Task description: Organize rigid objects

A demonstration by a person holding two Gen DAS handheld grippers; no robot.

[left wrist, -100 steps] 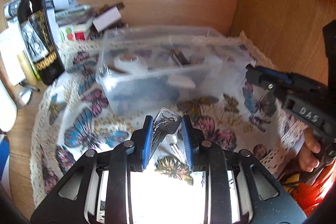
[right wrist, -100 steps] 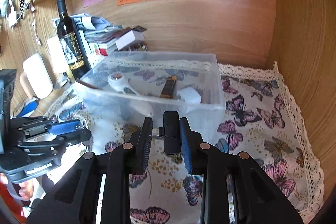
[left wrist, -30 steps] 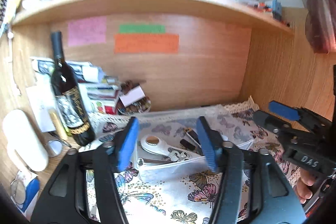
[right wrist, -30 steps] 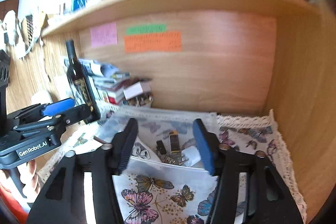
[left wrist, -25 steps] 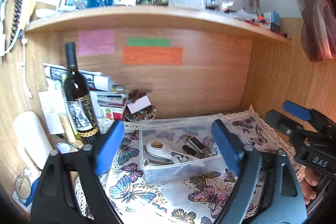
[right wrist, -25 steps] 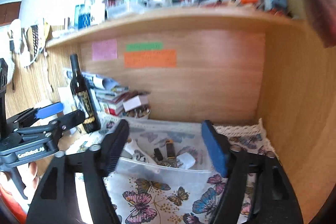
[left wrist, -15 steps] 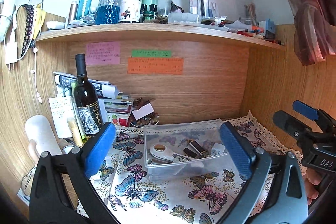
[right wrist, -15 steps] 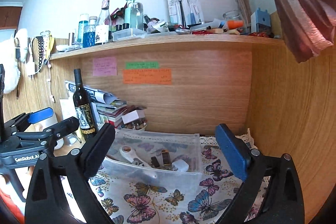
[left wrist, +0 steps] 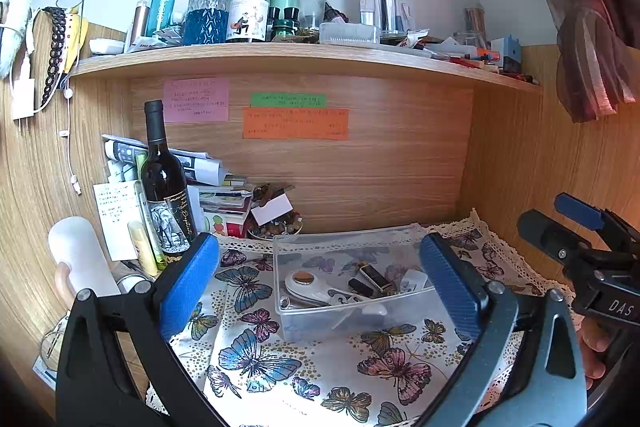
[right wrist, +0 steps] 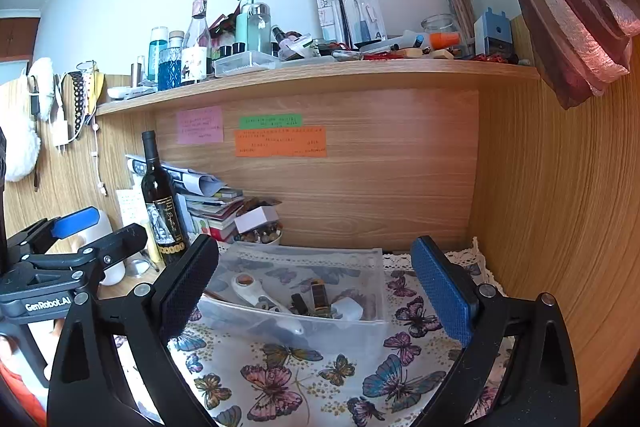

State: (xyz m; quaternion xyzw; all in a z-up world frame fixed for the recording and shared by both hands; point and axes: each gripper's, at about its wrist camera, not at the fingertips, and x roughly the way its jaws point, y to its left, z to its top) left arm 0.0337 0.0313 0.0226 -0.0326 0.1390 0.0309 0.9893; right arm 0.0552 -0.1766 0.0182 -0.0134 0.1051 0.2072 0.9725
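Jaws wide on both tools, nothing between them: your left gripper (left wrist: 320,283) and right gripper (right wrist: 316,287) both hang back from the work, above the near edge of the counter. Nearest below, the white butterfly-print cloth with lace trim (left wrist: 256,351) covers the counter; no loose item shows on it. Beyond that, centred between your blue pads, sits the clear rectangular plastic bin (right wrist: 304,327). Inside it: a white round-headed cutter tool (right wrist: 256,293), a small black-and-brown lighter-shaped piece (right wrist: 319,293), a white block (right wrist: 349,308), and keys, hard to make out. Left and farther back, the dark wine bottle (left wrist: 164,183) stands upright beside stacked papers.

Judgement: sorting looks finished or nearly so. Next, check the cloth for strays; otherwise stay clear of the bin.
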